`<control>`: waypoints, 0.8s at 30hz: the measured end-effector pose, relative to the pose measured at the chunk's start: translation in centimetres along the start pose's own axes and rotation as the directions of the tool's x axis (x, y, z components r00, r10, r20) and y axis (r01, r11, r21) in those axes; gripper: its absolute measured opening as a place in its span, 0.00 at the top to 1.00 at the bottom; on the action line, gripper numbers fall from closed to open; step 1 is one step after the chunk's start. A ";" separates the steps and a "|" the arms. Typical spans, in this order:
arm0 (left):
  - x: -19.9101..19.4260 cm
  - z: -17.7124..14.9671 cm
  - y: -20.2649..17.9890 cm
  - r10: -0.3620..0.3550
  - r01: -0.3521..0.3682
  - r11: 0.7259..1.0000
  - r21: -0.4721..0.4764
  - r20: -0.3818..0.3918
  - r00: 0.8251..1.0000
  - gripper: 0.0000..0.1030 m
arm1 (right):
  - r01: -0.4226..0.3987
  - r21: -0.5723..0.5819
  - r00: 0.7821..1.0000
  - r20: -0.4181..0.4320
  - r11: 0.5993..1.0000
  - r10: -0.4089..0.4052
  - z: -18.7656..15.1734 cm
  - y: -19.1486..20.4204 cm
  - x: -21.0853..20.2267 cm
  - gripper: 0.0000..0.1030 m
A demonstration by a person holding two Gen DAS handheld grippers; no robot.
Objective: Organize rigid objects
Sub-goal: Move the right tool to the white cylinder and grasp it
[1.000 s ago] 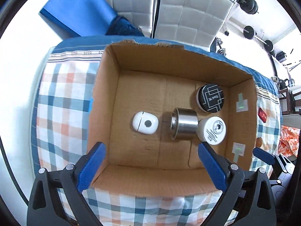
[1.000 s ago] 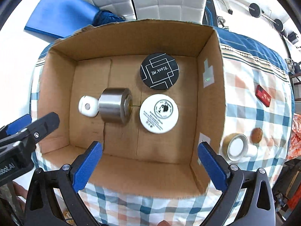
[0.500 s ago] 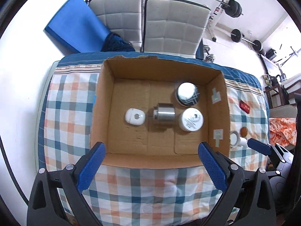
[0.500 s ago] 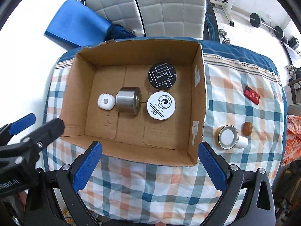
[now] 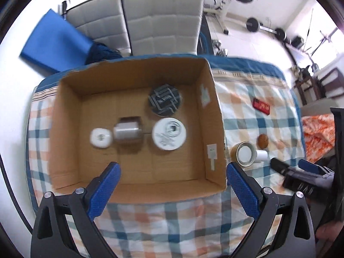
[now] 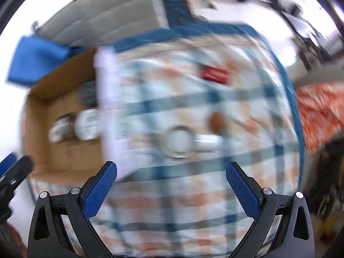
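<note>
A white cup (image 5: 247,154) lies on its side on the checked tablecloth (image 5: 172,221), just beside the cardboard box (image 5: 212,116) near the right edge, as the left gripper (image 5: 172,185) and right gripper (image 6: 171,181) hover spread wide, holding nothing.

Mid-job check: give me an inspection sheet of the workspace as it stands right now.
Surface: plaid tablecloth.
Job's things: cardboard box holds black tin, white tin, steel cylinder, white cap; outside lie tape roll, brown nut, red packet.
Clutter: nothing seen.
Grippers: left hand-held gripper and right hand-held gripper open, empty.
Cables: nothing seen.
Surroundings: chairs, barbells.
</note>
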State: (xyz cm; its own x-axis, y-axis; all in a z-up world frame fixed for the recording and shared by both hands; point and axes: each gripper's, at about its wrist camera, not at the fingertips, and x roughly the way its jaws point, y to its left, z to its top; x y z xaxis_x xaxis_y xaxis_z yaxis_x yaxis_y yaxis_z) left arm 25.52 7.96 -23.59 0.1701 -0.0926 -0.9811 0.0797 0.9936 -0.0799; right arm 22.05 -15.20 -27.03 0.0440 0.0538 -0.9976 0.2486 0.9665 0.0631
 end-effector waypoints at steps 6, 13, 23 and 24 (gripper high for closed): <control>5.3 0.9 -2.5 0.027 -0.027 1.000 0.002 -0.092 0.995 0.02 | -0.038 0.157 0.993 -0.104 0.987 0.055 1.6 -5.7 6.7 0.16; 7.4 1.0 -2.5 0.060 -0.062 0.998 -0.010 -0.133 0.989 0.02 | -0.025 0.161 0.986 -0.158 0.987 0.051 2.4 -6.4 11.5 0.31; 4.7 2.2 -4.5 0.067 -0.066 0.998 0.008 -0.074 0.995 0.02 | -0.048 0.122 0.984 -0.165 0.991 0.068 3.6 -5.2 12.9 0.54; 4.1 2.4 -5.2 0.064 -0.063 0.998 0.018 -0.059 0.996 0.02 | -0.056 0.123 0.982 -0.170 0.991 0.076 3.7 -5.5 12.9 0.54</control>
State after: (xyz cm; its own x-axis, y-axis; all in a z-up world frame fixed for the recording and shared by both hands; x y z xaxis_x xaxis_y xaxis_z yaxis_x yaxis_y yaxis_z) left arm 28.16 2.27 -26.75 0.1165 -0.0248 -0.9929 0.0870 0.9961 -0.0147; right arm 24.80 -20.69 -40.19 -0.1025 0.1693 -0.9802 0.3630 0.9238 0.1216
